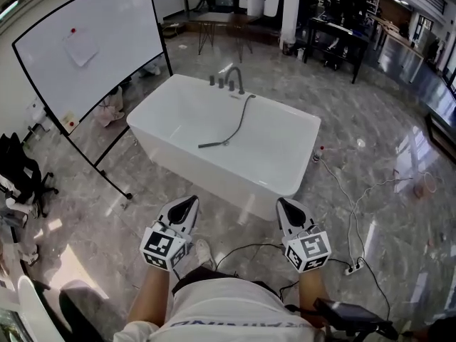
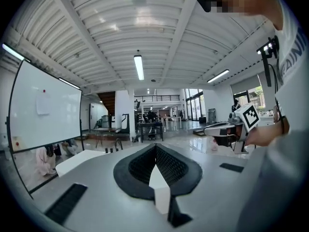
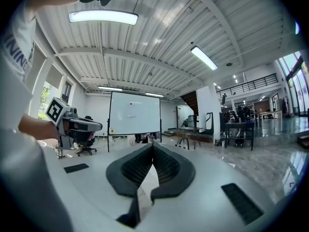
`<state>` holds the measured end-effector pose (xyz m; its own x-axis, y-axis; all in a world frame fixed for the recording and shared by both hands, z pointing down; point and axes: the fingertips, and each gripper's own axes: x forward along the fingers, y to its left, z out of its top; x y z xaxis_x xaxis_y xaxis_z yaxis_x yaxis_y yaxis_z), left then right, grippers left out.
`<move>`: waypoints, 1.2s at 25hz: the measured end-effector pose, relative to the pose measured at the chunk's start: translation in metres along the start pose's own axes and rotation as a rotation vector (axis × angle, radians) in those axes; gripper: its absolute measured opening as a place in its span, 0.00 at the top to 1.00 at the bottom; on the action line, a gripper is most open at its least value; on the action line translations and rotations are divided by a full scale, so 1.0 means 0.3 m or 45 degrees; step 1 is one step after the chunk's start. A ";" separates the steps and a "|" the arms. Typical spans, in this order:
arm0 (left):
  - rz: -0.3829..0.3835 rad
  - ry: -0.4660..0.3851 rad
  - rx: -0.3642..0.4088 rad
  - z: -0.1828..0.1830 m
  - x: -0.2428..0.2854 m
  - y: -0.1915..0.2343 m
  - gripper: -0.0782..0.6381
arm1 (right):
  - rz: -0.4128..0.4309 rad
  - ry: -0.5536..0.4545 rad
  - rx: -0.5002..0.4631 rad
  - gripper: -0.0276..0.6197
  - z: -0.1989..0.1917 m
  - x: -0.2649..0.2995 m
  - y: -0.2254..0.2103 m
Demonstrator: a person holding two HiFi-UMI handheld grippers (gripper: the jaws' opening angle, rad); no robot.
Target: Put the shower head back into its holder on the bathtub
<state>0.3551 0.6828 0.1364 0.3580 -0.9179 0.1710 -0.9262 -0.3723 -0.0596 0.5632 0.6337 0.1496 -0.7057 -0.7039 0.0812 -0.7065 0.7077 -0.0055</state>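
Observation:
A white bathtub (image 1: 171, 130) stands on the marble floor ahead of me. The dark shower head (image 1: 211, 145) lies inside the tub, and its hose (image 1: 241, 116) runs up to the far rim. There a curved faucet (image 1: 234, 78) and small dark fittings (image 1: 216, 81) stand. My left gripper (image 1: 188, 202) and right gripper (image 1: 283, 204) are held side by side short of the tub's near wall, both shut and empty. In the left gripper view the jaws (image 2: 155, 147) meet with a corner of the tub (image 2: 77, 161) beyond. In the right gripper view the jaws (image 3: 152, 147) meet too.
A whiteboard (image 1: 85, 41) on a black stand is left of the tub, its foot (image 1: 117, 187) reaching toward me. Cables and a power strip (image 1: 353, 266) lie on the floor at the right. A black chair (image 1: 21, 166) is far left; tables stand at the back.

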 end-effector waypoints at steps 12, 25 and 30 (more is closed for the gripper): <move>-0.047 0.019 0.046 -0.030 0.211 0.157 0.87 | -0.005 0.065 -0.030 0.94 -0.019 0.241 -0.072; -0.046 0.015 -0.026 -0.052 0.358 0.737 0.87 | 0.024 0.149 -0.127 0.94 0.060 0.830 0.022; 0.017 -0.001 -0.109 -0.078 0.365 1.071 0.87 | -0.002 0.114 -0.151 0.94 0.129 1.095 0.058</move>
<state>0.0939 0.4660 0.1591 0.3455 -0.9228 0.1704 -0.9376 -0.3469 0.0227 0.3171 0.4125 0.1376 -0.6930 -0.7007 0.1693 -0.6928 0.7123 0.1122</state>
